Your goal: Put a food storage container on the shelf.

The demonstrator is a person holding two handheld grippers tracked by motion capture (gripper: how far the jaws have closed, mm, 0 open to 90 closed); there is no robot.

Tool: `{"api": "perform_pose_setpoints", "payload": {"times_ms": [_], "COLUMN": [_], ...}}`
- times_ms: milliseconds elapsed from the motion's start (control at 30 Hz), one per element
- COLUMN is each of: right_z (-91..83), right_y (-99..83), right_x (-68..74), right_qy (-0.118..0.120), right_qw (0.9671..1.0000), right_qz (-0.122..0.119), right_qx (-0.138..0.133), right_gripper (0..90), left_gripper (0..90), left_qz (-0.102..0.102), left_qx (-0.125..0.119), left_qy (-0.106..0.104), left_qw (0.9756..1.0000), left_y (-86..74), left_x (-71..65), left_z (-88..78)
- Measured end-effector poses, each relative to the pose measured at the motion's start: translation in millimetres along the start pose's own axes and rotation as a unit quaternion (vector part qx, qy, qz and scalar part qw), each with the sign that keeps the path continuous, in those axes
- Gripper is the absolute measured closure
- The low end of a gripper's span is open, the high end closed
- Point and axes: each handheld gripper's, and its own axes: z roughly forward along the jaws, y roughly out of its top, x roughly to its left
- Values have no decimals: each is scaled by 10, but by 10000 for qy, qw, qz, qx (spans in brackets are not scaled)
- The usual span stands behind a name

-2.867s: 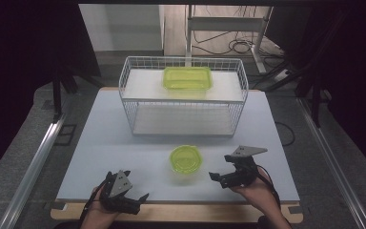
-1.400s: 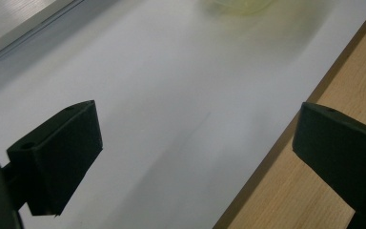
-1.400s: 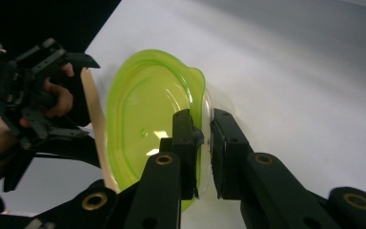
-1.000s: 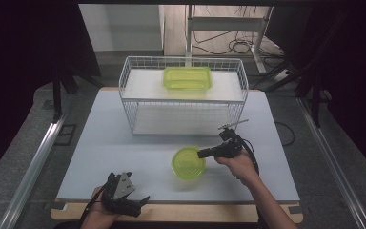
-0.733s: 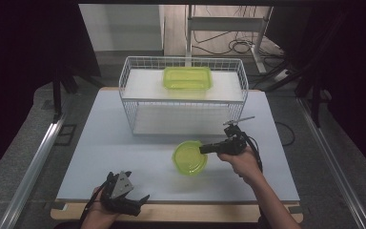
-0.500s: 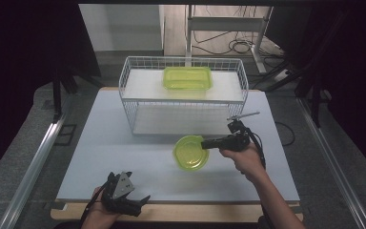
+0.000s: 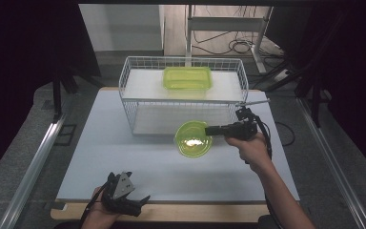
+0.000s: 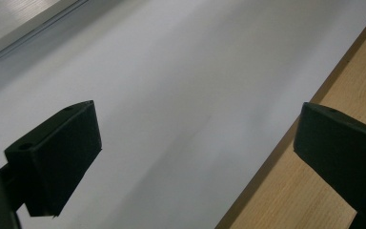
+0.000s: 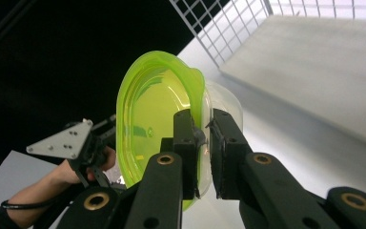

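The left gripper (image 7: 124, 198) rests at the near edge of the table (image 7: 124, 148), toward the left corner. Its jaws stand apart with nothing between them; the left gripper view shows bare white surface and the wooden edge strip (image 8: 314, 191) below them.

The green bowl (image 7: 194, 139) is in the air above the middle of the table, just in front of the wire basket (image 7: 181, 102) that stands along the far edge. The right gripper (image 7: 212, 130) is clamped on the bowl's right rim. In the right gripper view, 1 jaw sits inside the wall and 1 outside, pinching the thin rim (image 9: 198, 138).

Handling judgement: the bowl appears to be thin, translucent plastic, so it is probably light and fairly stiff, with some flex at the wall. The glossy surface is likely slippery. A rim pinch is the suitable hold, set deep enough that the pads bear on the wall below the lip. Because the grip is on 1 side, the bowl may swing or tilt; moderate clamping should avoid distortion.

A second green container (image 7: 187, 78) lies in the basket.
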Motion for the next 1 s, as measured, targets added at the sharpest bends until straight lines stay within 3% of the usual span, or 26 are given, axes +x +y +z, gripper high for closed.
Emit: {"api": "perform_pose_setpoints", "payload": {"times_ms": [367, 1000], "right_z": [-136, -286], "right_y": [257, 722], "right_x": [118, 269], "right_qy": [-53, -65], "right_qw": [9996, 9978], "right_qz": [-139, -50], "right_qx": [-258, -658], "right_gripper": [818, 819], "left_gripper": [20, 19], "left_qz": [-13, -51], "left_qx": [-8, 2], "left_qy": [17, 7], "left_qw": [10000, 10000], "left_y": [1, -4], "left_x": [2, 1], "left_z": [1, 14]}}
